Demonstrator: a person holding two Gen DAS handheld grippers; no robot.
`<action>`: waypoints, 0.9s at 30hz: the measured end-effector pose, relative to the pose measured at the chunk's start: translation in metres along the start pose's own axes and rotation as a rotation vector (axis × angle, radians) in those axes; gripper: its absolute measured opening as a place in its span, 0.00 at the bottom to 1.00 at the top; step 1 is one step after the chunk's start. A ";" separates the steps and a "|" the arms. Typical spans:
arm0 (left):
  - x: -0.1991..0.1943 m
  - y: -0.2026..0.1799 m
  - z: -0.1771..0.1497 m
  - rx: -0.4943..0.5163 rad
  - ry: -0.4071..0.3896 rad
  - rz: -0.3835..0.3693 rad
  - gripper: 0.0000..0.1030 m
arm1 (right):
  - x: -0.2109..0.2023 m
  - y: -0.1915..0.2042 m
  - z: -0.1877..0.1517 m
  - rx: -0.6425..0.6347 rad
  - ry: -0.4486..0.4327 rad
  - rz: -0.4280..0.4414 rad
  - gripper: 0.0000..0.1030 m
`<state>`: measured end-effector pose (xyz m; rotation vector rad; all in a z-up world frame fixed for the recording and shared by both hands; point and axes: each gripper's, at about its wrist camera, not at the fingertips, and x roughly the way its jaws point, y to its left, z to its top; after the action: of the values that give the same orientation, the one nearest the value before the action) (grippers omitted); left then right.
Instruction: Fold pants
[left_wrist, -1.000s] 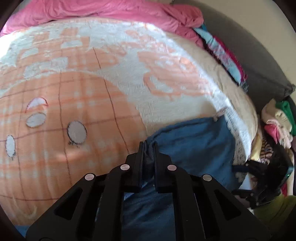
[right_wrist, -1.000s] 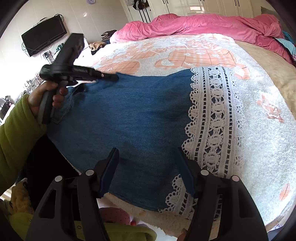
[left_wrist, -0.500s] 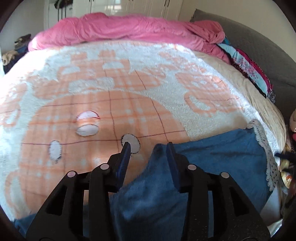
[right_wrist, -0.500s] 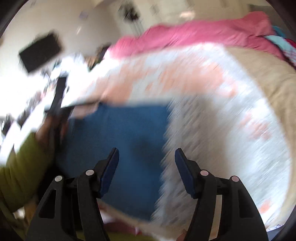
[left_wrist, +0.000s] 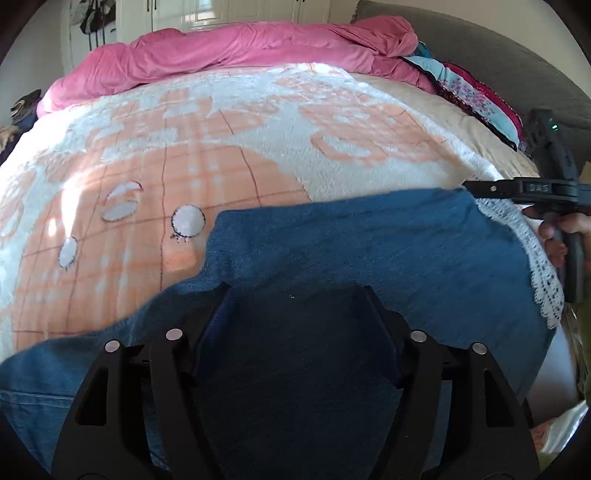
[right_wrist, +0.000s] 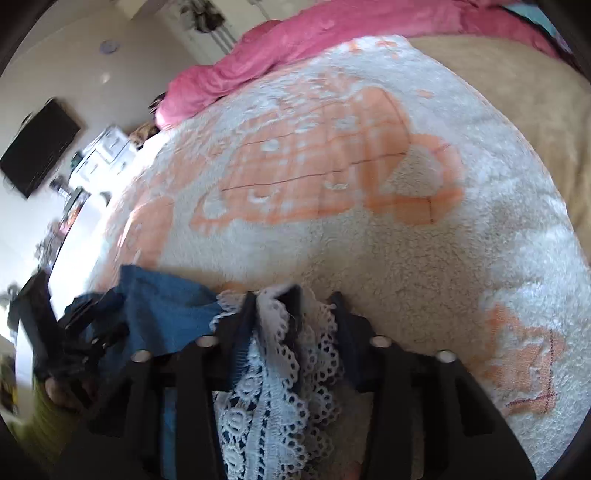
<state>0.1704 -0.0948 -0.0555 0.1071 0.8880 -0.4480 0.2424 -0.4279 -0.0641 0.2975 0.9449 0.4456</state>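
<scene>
**Inspector:** Left gripper (left_wrist: 295, 291), own wrist view: jaws opening, spread wide. Blue denim pants (left_wrist: 369, 251) lie beneath and between the fingers, but the pads press on nothing; the cloth is released.

**Clerk:** Position of the garment?

**Inspector:** Flat on the white-and-orange blanket (left_wrist: 221, 147), filling the picture from 3 o'clock round to 8 o'clock. Its white lace hem (left_wrist: 539, 266) runs down the edge at 3 o'clock. A pink duvet (left_wrist: 240, 51) is bunched along the far side at 12 o'clock. At 3 o'clock the right gripper (left_wrist: 476, 186) shows side-on, its tip at the far denim corner next to the lace, with a hand (left_wrist: 557, 236) on its handle. Its jaw state I cannot tell from this angle.

**Clerk:** And the right wrist view?

**Inspector:** Right gripper (right_wrist: 295, 295) sits at 6 o'clock, jaws closing. The lace hem (right_wrist: 273, 369) is gathered between the fingers and the left finger bears against it; I record it as grasping the hem. Denim (right_wrist: 166, 314) trails off toward 8 o'clock, where the other gripper (right_wrist: 74, 343) is a dark blur. The blanket (right_wrist: 406, 258) fills the centre and right, the duvet (right_wrist: 295, 44) at 12 o'clock. A dark screen (right_wrist: 37, 147) hangs on the wall at 10 o'clock.
</scene>
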 end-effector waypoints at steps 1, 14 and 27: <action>-0.001 0.000 0.000 0.004 -0.005 0.001 0.60 | -0.005 0.004 -0.003 -0.006 -0.015 0.001 0.23; 0.001 0.005 -0.004 -0.016 -0.032 -0.014 0.62 | -0.004 0.002 0.005 -0.162 -0.095 -0.231 0.14; -0.067 0.022 -0.013 -0.130 -0.211 0.031 0.84 | -0.065 0.099 -0.070 -0.346 -0.215 -0.137 0.50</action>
<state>0.1338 -0.0492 -0.0137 -0.0449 0.7048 -0.3640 0.1278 -0.3701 -0.0141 -0.0338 0.6589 0.4334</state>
